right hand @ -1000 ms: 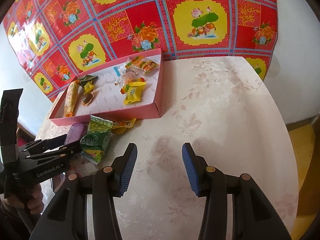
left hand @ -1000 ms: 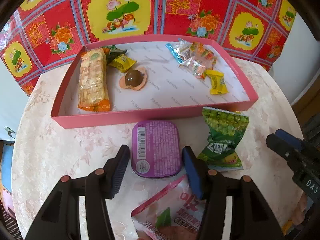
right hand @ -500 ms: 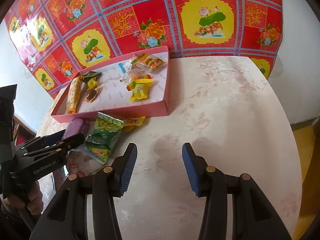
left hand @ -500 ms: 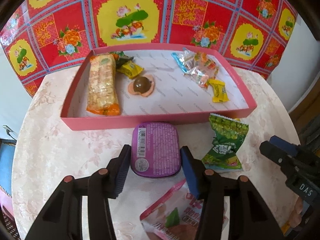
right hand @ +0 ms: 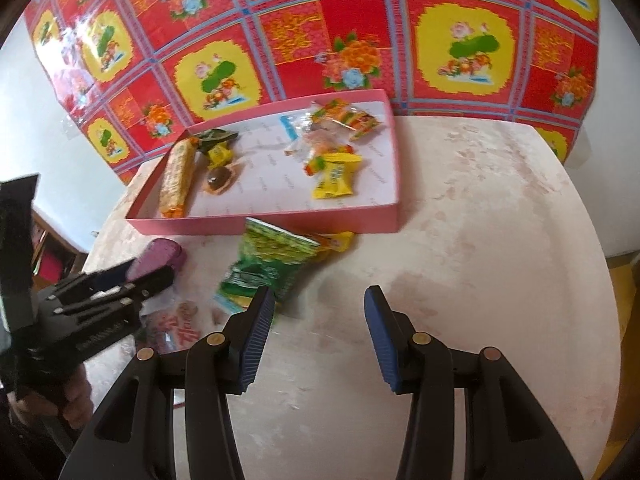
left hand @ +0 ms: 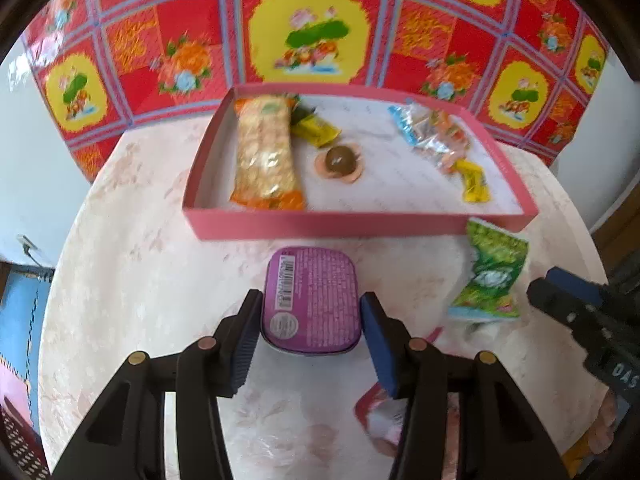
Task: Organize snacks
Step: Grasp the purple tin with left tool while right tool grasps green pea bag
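A home, by the look of it: a round table (right hand: 500, 240) wearing a pale floral cloth is standing against a plain white wall (left hand: 24, 160), a gaudy red-and-yellow lotus-print sheet (right hand: 320, 40) is hanging behind it, and a pink box (left hand: 360, 226) of assorted wrapped snacks is sitting on top

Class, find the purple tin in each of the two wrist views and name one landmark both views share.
Left wrist: the purple tin sits at lower centre, between the left gripper's fingers.
Right wrist: at the left edge, partly hidden behind that gripper.
Shared landmark: the pink tray just beyond it.
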